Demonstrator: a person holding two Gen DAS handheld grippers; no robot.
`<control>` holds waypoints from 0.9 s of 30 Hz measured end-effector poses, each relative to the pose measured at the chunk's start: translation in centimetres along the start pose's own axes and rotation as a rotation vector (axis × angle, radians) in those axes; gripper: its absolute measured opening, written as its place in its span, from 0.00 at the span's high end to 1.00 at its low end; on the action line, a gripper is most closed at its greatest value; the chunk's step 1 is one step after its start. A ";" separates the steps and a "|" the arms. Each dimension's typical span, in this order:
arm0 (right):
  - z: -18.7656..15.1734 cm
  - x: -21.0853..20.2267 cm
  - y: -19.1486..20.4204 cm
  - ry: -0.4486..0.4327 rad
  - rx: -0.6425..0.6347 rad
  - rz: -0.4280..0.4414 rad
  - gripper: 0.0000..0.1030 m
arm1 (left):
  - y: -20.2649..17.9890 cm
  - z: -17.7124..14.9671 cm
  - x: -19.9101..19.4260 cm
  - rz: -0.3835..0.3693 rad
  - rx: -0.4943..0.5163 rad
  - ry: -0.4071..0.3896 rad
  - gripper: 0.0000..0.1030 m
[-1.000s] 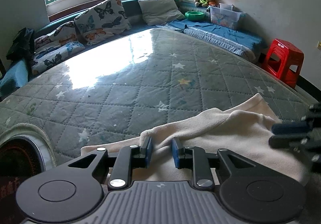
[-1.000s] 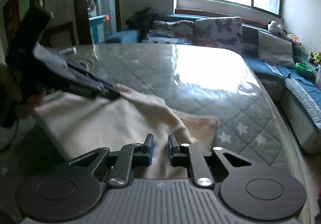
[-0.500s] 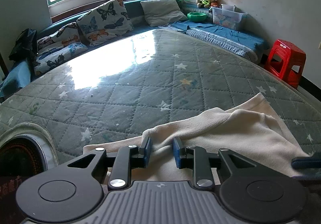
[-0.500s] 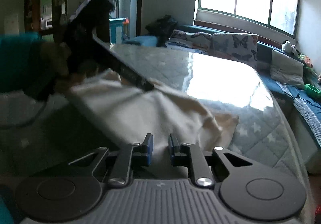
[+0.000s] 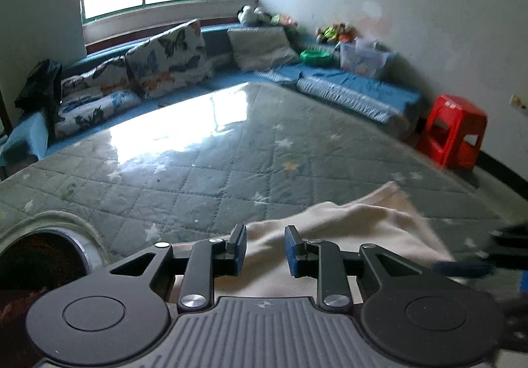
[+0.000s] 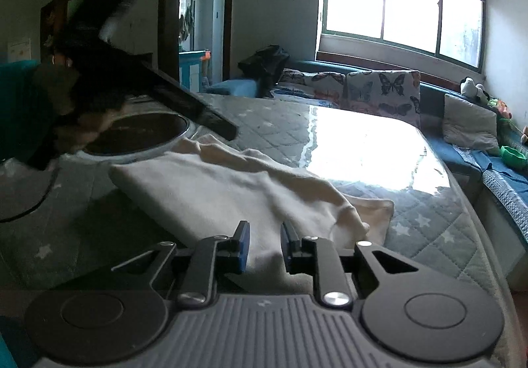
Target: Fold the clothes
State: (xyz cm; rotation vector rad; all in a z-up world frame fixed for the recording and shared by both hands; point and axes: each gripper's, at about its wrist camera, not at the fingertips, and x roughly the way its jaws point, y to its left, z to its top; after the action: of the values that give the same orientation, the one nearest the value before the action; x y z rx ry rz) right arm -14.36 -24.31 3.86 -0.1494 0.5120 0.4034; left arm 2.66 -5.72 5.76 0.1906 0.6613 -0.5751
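Observation:
A cream garment point(image 5: 363, 229) lies folded on the near part of the quilted green mattress point(image 5: 231, 163). My left gripper point(image 5: 265, 247) hovers over its near edge, jaws slightly apart with nothing between them. In the right wrist view the garment point(image 6: 231, 189) spreads ahead, and the left gripper point(image 6: 227, 130) hangs dark and blurred just above its far corner without touching. My right gripper point(image 6: 265, 246) sits low over the garment's near edge. Its jaws are opening and cloth shows in the gap, but the pads do not press on it. The right gripper point(image 5: 462, 267) appears blurred beside the garment's right edge.
A round dark opening with a metal rim point(image 6: 138, 133) lies in the mattress corner beside the garment. Butterfly pillows point(image 5: 165, 61), blue cushions point(image 5: 356, 90), a clear box point(image 5: 363, 57) and a green bowl point(image 5: 315, 55) line the far side. A red stool point(image 5: 452, 130) stands right of the mattress.
The left gripper has risen off the garment and pulled back from it. The right gripper's jaws have widened a little. The garment now lies flatter on the mattress.

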 end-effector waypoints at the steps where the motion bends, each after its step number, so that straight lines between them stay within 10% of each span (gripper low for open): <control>1: 0.0 0.1 0.1 0.000 -0.001 0.000 0.80 | -0.1 -0.6 -0.7 -0.010 -0.005 0.001 0.73; 27: -0.4 1.5 0.5 0.045 -0.011 -0.008 0.66 | 3.4 -8.1 -4.0 -0.032 -0.248 0.009 0.73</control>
State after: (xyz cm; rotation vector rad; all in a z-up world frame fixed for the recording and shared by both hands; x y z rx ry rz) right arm -13.54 -23.42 2.70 -0.1720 0.5535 0.3955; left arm -2.30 1.63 1.95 -0.0499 0.7395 -0.5180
